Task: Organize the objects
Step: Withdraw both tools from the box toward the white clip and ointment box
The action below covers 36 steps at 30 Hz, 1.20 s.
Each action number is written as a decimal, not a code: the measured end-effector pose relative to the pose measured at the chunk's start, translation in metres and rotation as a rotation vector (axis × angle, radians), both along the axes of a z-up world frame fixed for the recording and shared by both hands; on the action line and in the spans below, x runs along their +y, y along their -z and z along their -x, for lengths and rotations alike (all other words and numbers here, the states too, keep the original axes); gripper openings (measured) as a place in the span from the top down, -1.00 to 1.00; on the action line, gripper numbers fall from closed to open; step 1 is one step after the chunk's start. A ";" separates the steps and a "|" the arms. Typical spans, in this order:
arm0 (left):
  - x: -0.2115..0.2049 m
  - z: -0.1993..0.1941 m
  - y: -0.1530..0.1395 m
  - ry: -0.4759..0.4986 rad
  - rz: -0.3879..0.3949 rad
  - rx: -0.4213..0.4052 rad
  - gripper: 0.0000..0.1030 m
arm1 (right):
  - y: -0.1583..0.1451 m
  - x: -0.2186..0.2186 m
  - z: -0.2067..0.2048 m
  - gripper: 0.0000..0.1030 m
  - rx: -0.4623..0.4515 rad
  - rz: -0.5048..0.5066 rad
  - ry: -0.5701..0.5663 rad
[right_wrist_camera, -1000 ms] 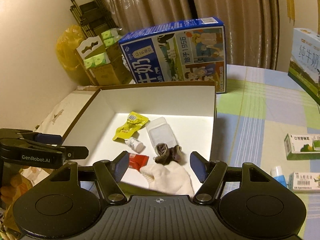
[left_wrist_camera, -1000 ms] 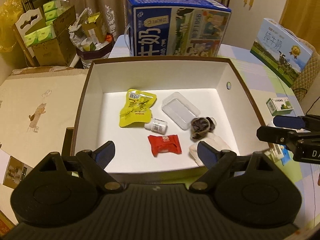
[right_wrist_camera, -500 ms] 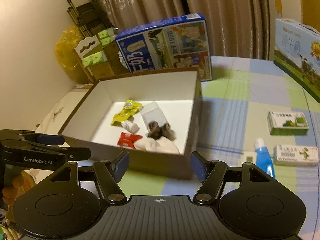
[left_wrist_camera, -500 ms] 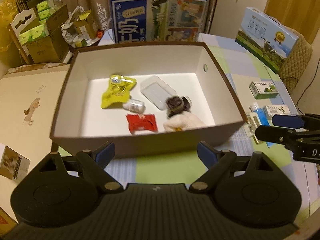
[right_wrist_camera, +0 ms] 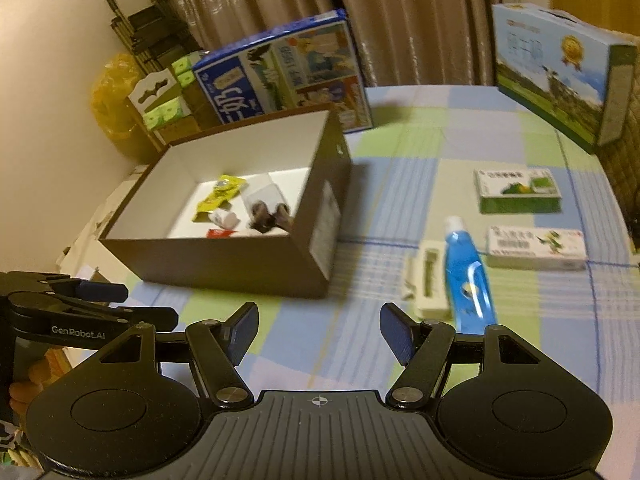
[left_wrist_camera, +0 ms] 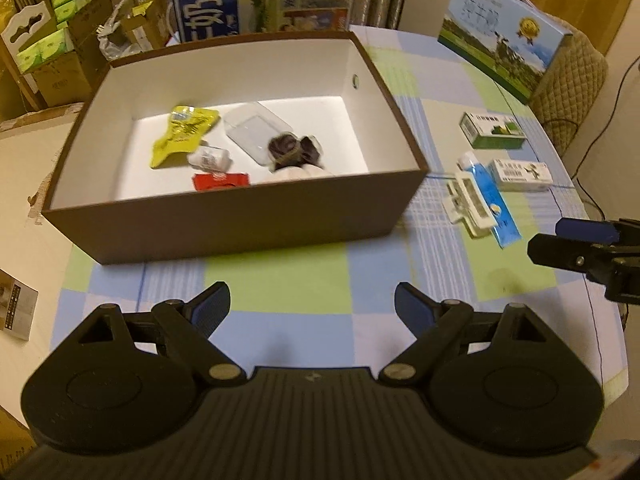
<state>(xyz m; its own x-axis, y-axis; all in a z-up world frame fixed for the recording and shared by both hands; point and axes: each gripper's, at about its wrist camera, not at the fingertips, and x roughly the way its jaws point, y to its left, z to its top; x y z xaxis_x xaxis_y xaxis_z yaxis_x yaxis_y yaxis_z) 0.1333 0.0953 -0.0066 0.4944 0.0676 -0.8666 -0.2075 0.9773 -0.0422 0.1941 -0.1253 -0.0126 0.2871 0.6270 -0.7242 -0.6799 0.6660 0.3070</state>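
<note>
You have drawn both tools back from the brown box [left_wrist_camera: 240,224]: a second ago your left tool [left_wrist_camera: 312,312] hung over its near rim, and now it sits above the checked cloth of the worktop [left_wrist_camera: 280,284], with the whole front wall of the box in sight. Your right tool [right_wrist_camera: 318,330] has also pulled away from the white glove [left_wrist_camera: 296,172] it was nearly over and has swung to the right, so the blue tube [right_wrist_camera: 466,276], the white clip [right_wrist_camera: 430,280] beside it and the two small medicine boxes [right_wrist_camera: 536,248] now lie ahead of it. Both tools' jaws are spread wide and empty.
</note>
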 end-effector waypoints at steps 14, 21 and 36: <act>-0.062 -0.021 0.013 0.080 0.018 0.016 -0.69 | 0.011 -0.063 -0.016 -0.25 0.017 0.040 0.092; -0.097 -0.046 0.025 0.131 0.041 0.015 -0.69 | 0.022 -0.097 -0.032 -0.25 0.035 0.072 0.149; -0.146 -0.109 0.051 0.147 0.019 -0.017 -0.64 | 0.041 -0.156 -0.087 -0.25 0.072 0.107 0.266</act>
<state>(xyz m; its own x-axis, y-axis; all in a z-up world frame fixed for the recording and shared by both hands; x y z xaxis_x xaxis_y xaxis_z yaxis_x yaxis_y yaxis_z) 0.2427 -0.0509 -0.0579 0.5121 -0.0226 -0.8586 -0.0617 0.9961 -0.0631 0.2813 -0.2814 -0.0534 0.3764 0.4557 -0.8067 -0.4559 0.8491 0.2669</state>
